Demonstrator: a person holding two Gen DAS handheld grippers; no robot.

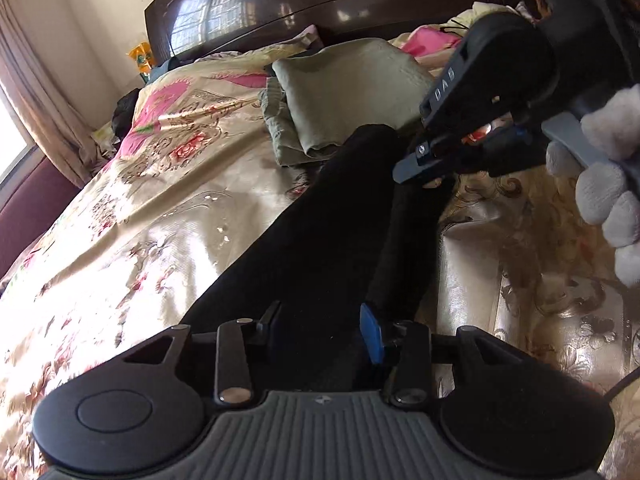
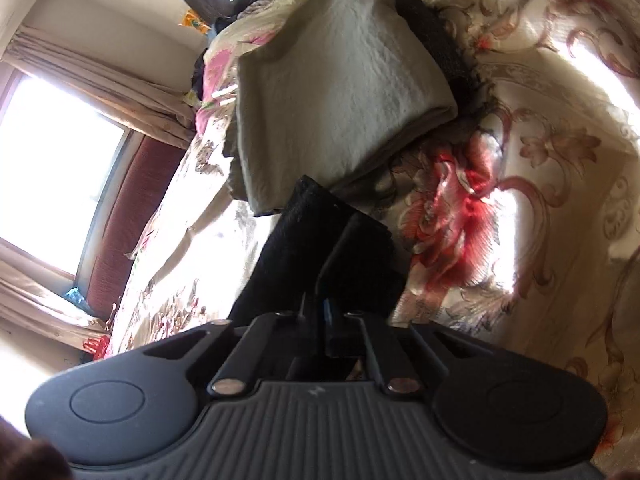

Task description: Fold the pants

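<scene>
A: Step? Where are the pants [image 1: 320, 220]?
B: On the bed [image 1: 140, 220], mid-fold, by the green pile [image 1: 352, 92]. Right gripper [image 2: 320, 296] pinched tight on the fabric; left gripper [image 1: 320, 320] part open around it, grip unclear.
A: Next?
B: Probably carry the edge across evenly.

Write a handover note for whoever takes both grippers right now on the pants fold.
Right gripper: shut on the black pants, pinching the far end near the folded green cloth.
Left gripper: jaws apart with the near part of the pants between them; whether the pads press is not clear.
Pants: a long dark strip on the floral bedspread, running from the left gripper towards the right one. They look doubled lengthwise, though the dark fabric hides the layers.
Done: leg ends gathered, apparently.
Left: secure the left grip, bring one end over the other, flatten.
</scene>
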